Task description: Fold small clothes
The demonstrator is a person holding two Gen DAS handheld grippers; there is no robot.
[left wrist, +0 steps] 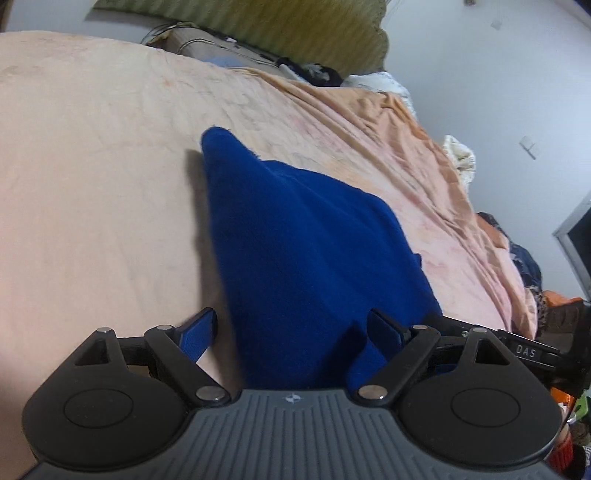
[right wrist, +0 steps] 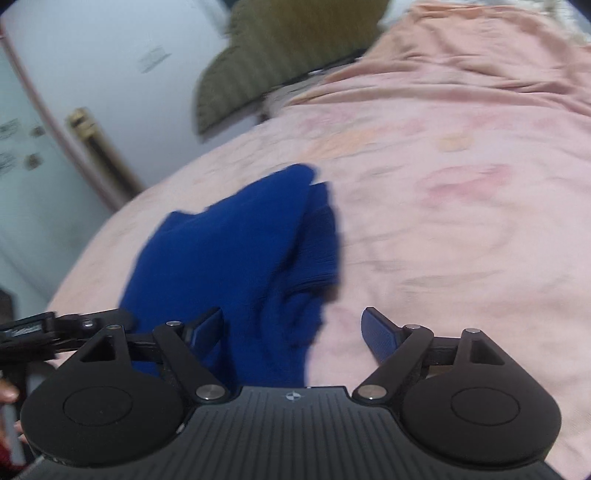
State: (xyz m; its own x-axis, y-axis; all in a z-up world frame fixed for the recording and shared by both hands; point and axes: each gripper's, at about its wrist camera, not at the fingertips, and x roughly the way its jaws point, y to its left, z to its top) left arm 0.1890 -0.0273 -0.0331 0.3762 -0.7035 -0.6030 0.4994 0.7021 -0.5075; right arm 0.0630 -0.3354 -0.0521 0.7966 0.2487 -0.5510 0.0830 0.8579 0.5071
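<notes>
**A:** Both tongs over the bed: how wide do they stand?

**B:** The left gripper (left wrist: 291, 334) stands wide apart, blue pads clear on either side of the blue garment (left wrist: 295, 251); the cloth runs between the fingers, but neither pad presses it. The right gripper (right wrist: 291, 332) is likewise spread wide and grips nothing; the garment (right wrist: 240, 251) lies partly between its fingers, toward the left one.

**A:** And where does the garment lie?

**B:** On the pink bedsheet (left wrist: 92, 166), bunched and partly folded. In the left wrist view its long axis runs away from the gripper, narrowing to a point aimed up and left toward the olive pillow (left wrist: 295, 33). The right wrist view is blurred, but shows layered edges at its far end.

**A:** Anything else?

**B:** The other gripper's arm shows at each frame's edge.
</notes>
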